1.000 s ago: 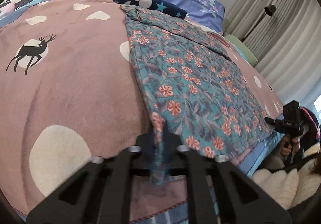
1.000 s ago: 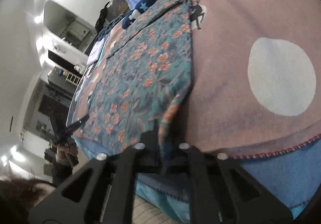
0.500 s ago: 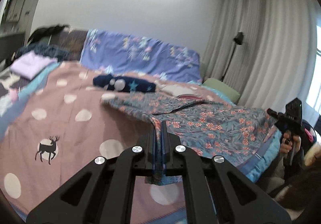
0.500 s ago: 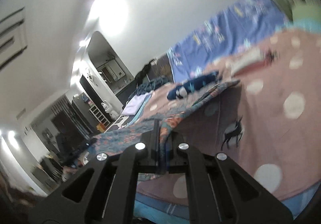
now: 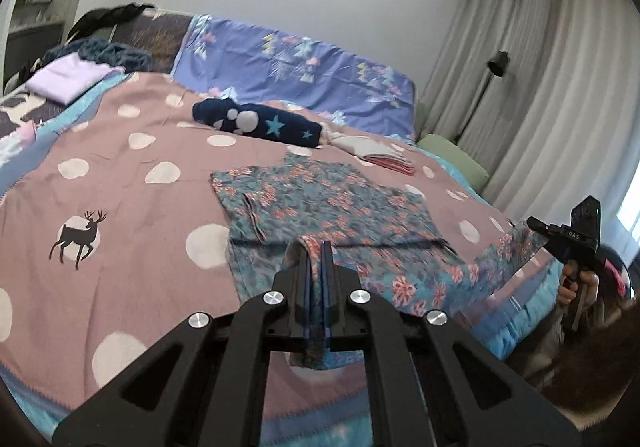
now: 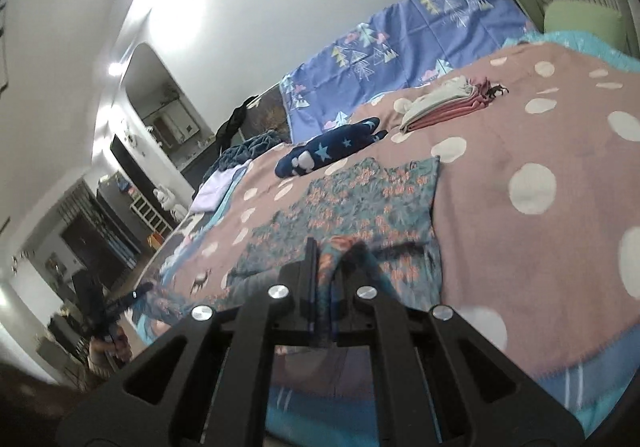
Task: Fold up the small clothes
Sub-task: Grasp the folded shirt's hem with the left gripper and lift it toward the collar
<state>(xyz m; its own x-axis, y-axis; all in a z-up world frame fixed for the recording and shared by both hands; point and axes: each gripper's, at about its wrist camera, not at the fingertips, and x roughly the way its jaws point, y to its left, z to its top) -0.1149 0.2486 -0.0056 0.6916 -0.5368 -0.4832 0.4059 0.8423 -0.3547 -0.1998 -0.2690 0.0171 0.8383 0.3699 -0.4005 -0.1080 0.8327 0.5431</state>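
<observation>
A teal garment with orange flowers [image 5: 332,207] lies spread on the pink spotted blanket [image 5: 120,175]; it also shows in the right wrist view [image 6: 360,199]. My left gripper [image 5: 318,251] is shut on the garment's near left corner and holds it lifted. My right gripper [image 6: 326,259] is shut on the near right corner, also lifted; it shows at the right in the left wrist view [image 5: 568,237]. The near edge hangs raised between the two grippers, over the flat far part.
A dark blue starred bundle [image 5: 256,123] and a folded white and pink stack [image 5: 376,155] lie beyond the garment. A lilac folded piece [image 5: 66,81] is far left. Purple pillows [image 5: 296,75] line the headboard. A floor lamp [image 5: 496,67] and curtains stand right.
Both grippers have risen from low at the bed's near edge, lifting the garment's near corners up and carrying them forward over its far part. The views tilted up to show the room.
</observation>
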